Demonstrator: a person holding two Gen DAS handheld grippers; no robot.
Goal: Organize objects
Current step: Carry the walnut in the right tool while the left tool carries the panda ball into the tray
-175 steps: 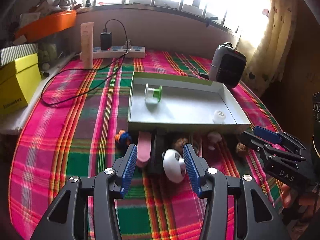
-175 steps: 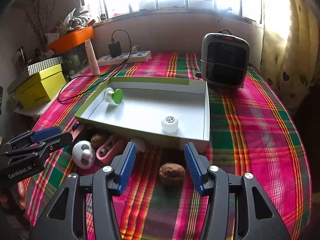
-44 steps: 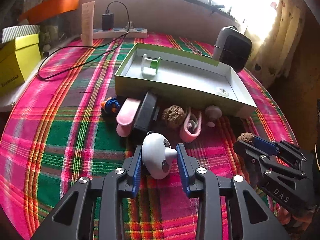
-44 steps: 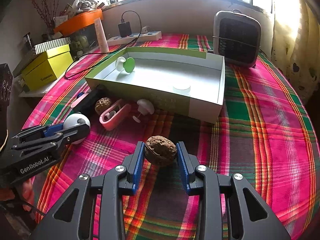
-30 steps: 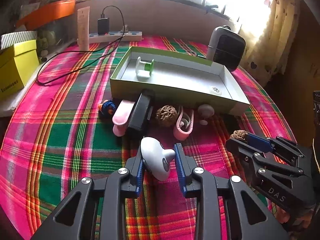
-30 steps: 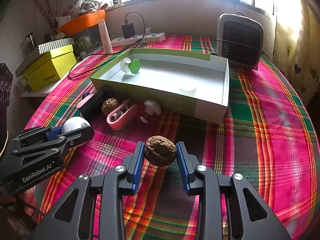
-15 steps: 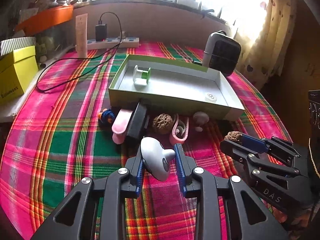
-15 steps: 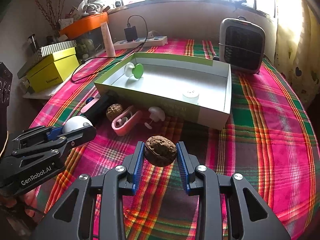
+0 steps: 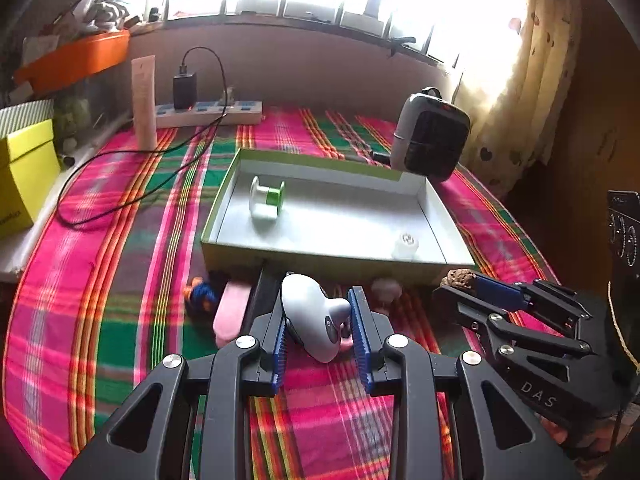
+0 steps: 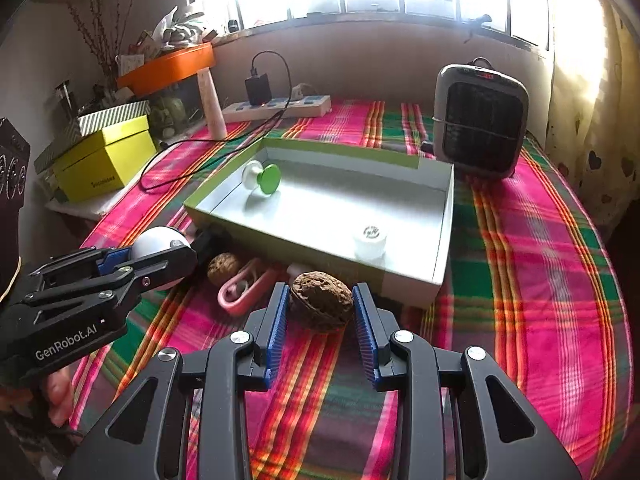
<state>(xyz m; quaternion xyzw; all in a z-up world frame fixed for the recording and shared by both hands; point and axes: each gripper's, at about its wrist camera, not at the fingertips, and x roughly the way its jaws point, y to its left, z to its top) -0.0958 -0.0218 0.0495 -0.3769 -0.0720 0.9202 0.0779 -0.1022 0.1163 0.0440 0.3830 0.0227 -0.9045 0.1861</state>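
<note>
Plaid tablecloth (image 10: 540,240) | left tool (image 9: 320,320) "GenRobot.AI" grips white toy (image 9: 310,312) | right tool (image 10: 320,312) "DAS" grips walnut (image 10: 320,300)

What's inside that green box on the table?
The box holds a green-and-white spool near its far left corner and a small white cap near the front right. Its near wall hides a floor strip.
</note>
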